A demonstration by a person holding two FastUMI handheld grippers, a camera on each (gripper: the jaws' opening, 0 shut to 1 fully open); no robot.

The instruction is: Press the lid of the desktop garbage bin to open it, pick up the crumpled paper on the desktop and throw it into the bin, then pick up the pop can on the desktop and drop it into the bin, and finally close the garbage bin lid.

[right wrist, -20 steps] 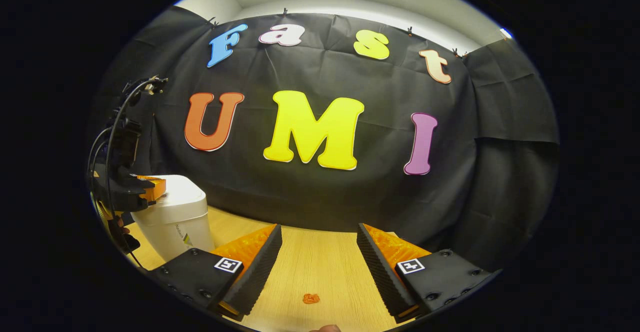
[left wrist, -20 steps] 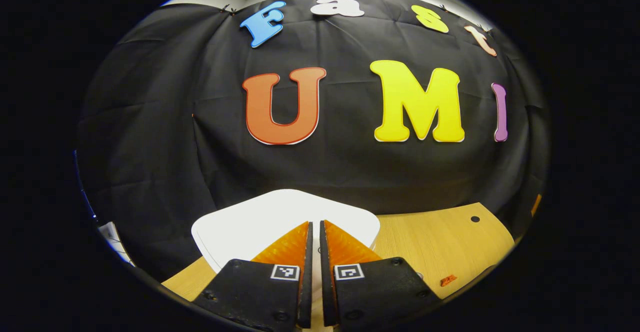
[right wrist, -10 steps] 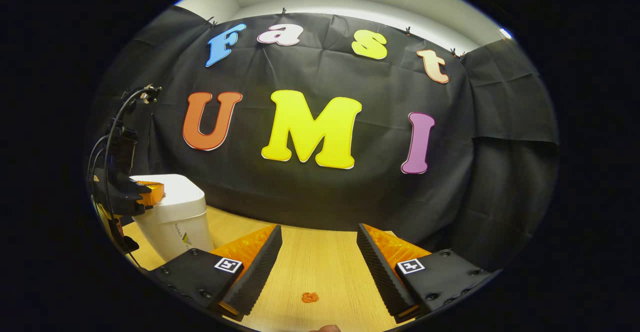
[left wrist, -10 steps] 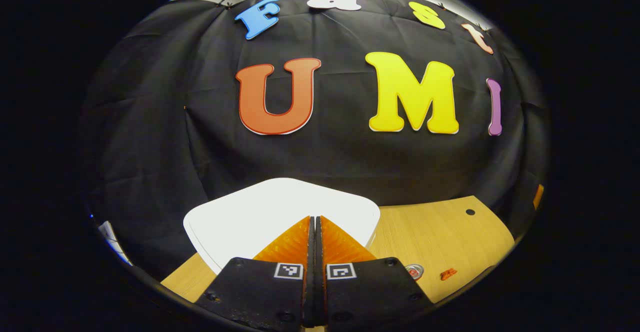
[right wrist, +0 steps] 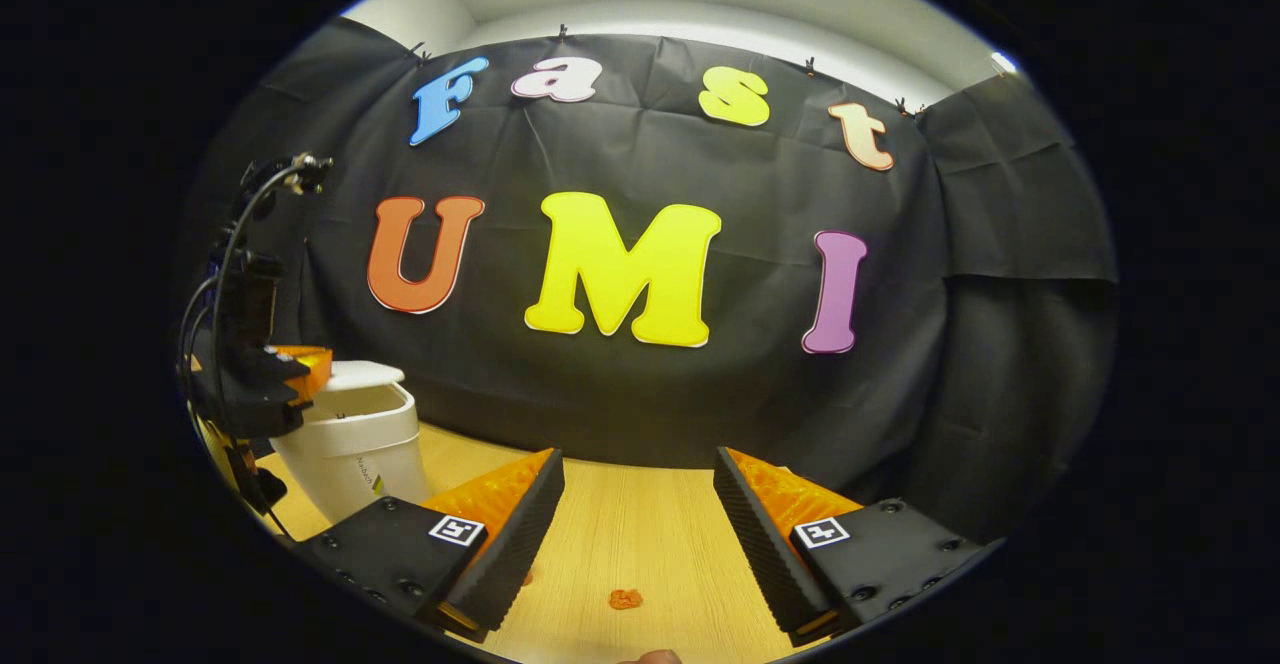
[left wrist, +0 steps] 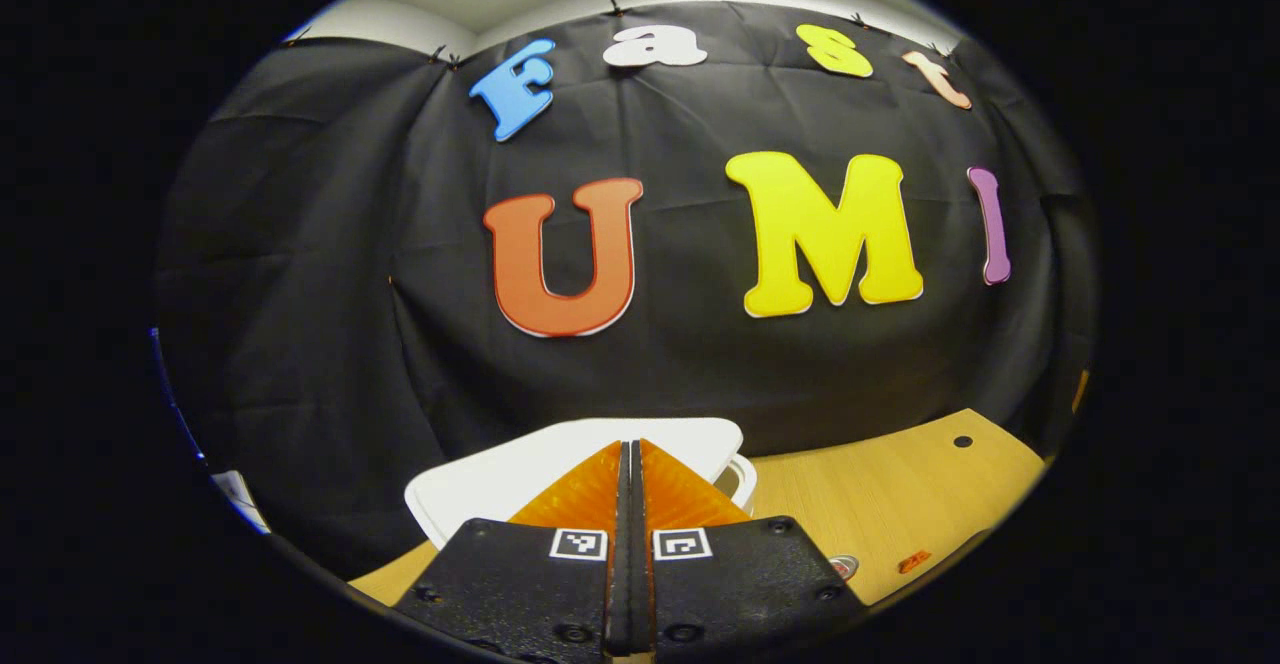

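Wooden surface under us. Our left tongs closed, tips on white bin lid (blunt point suits pressing); lid sits ajar above bin. Right tongs open, empty, ready.

Right gripper fingers spread wide over light wooden tabletop. Small orange crumpled scrap below gap. Far left: white plastic desktop bin, lid raised ajar, left gripper at lid.
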